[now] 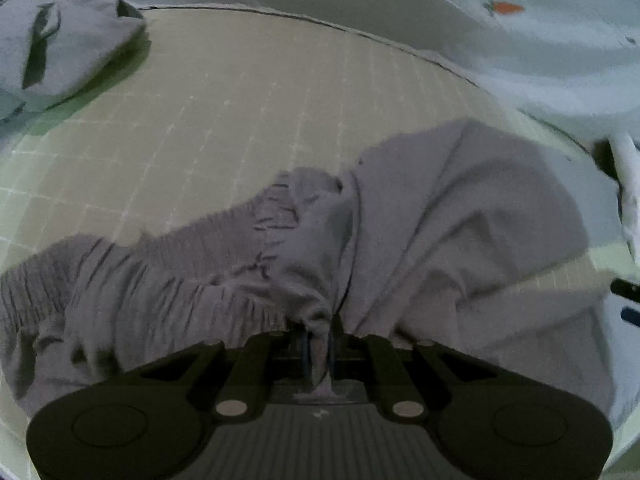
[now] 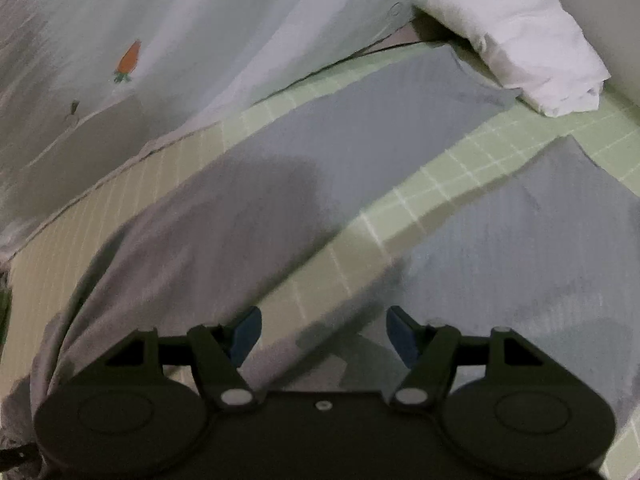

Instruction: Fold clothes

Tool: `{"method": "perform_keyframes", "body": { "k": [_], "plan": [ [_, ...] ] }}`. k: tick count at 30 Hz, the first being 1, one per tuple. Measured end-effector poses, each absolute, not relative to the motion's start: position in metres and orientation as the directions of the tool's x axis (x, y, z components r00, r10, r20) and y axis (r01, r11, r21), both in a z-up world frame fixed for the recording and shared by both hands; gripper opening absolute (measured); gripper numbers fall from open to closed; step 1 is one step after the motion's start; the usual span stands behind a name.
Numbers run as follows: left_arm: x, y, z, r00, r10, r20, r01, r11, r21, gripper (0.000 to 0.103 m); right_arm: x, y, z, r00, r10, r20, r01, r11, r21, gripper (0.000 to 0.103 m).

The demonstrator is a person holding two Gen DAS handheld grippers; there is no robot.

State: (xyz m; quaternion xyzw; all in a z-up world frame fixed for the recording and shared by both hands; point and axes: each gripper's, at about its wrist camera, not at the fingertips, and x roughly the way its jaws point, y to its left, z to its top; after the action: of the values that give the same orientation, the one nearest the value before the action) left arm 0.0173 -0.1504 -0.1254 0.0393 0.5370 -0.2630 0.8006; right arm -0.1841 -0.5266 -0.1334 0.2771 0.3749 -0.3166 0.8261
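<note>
The crumpled grey cloth trousers with a gathered elastic waistband (image 1: 400,240) lie spread on the pale green gridded mat (image 1: 224,120), a pinch of fabric near the waistband clenched in the left claw (image 1: 318,344), while the right claw (image 2: 324,336) hangs released above the two trouser legs.

My left gripper (image 1: 319,344) pinches a fold of the grey trousers (image 1: 440,216), so its fingertips are buried in cloth and I cannot see them. The waistband runs off the left edge of that view, and the far trouser leg is blurred. In my right view both legs (image 2: 280,168) slide under my gripper (image 2: 322,334) body and out at the right edge. The white cloth (image 2: 516,40) is cut by the top edge; what it is, I cannot tell.
</note>
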Motion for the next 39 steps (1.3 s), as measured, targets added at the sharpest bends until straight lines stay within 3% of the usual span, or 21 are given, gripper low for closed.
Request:
{"method": "perform_keyframes", "body": {
  "k": [5,9,12,16,20,32,35,39],
  "plan": [
    [0.009,-0.144,-0.122,0.281,-0.397,-0.874,0.480,0.847,-0.230,0.020,-0.195,-0.513,-0.141,0.511,-0.278,-0.813,0.709,0.671,0.216,0.070],
    [0.022,-0.129,-0.096,0.304,-0.461,-0.834,0.448,0.841,-0.301,0.038,-0.200,-0.506,-0.141,0.520,-0.275,-0.809,0.701,0.678,0.220,0.070],
    [0.038,-0.107,-0.075,0.358,-0.508,-0.783,0.398,0.842,-0.364,0.039,-0.201,-0.503,-0.140,0.527,-0.284,-0.801,0.708,0.669,0.228,0.070],
    [0.071,-0.088,-0.074,0.385,-0.500,-0.776,0.308,0.862,-0.403,0.038,-0.200,-0.499,-0.139,0.531,-0.301,-0.792,0.729,0.638,0.247,0.071],
    [0.098,-0.095,-0.097,0.321,-0.461,-0.827,0.318,0.875,-0.364,0.037,-0.195,-0.492,-0.138,0.530,-0.319,-0.785,0.747,0.614,0.255,0.071],
    [0.131,-0.124,-0.127,0.115,-0.622,-0.775,0.370,0.751,-0.547,0.039,-0.178,-0.471,-0.136,0.474,-0.367,-0.800,0.803,0.552,0.223,0.072],
    [0.135,-0.132,-0.137,0.068,-0.606,-0.792,0.377,0.751,-0.542,0.037,-0.175,-0.469,-0.135,0.456,-0.374,-0.807,0.813,0.544,0.207,0.072],
    [0.143,-0.138,-0.144,0.041,-0.617,-0.786,0.366,0.741,-0.563,0.015,-0.167,-0.465,-0.136,0.435,-0.370,-0.820,0.815,0.548,0.185,0.072]
  ]
}}
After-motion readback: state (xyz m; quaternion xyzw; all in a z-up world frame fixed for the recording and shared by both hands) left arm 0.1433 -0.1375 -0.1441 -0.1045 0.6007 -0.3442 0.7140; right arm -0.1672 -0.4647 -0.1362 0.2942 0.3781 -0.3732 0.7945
